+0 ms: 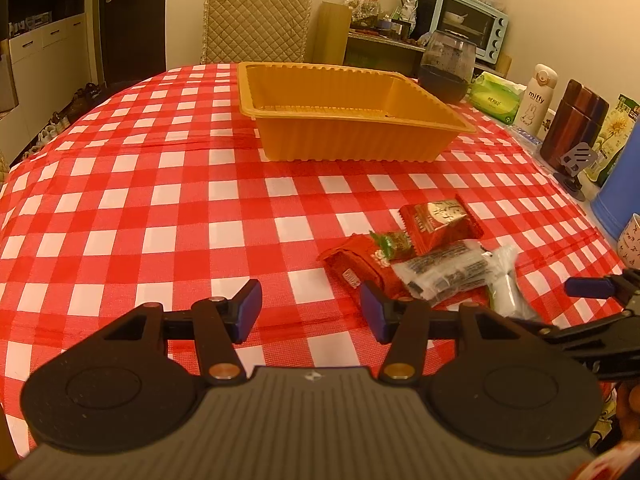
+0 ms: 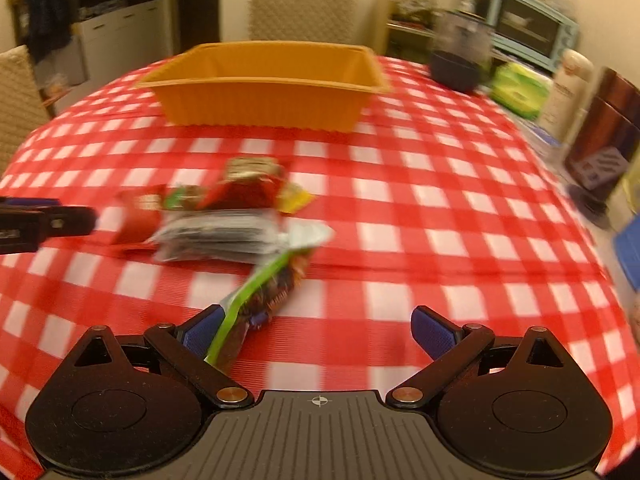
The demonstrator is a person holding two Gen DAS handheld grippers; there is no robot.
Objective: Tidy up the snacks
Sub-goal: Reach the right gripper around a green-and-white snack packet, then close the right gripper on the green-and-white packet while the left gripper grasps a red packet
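Note:
An empty orange plastic tray stands on the far middle of the red-checked table; it also shows in the right wrist view. A pile of snack packets lies nearer: a red packet with gold label, a red bar, a clear packet with dark contents, and a green-edged packet. My left gripper is open and empty, just left of the pile. My right gripper is open, low over the table, its left finger beside the green-edged packet. The right wrist view is blurred.
A dark glass jar, a green tissue pack, a white miffy bottle, a brown canister and a blue container line the table's right edge. A padded chair stands behind the table.

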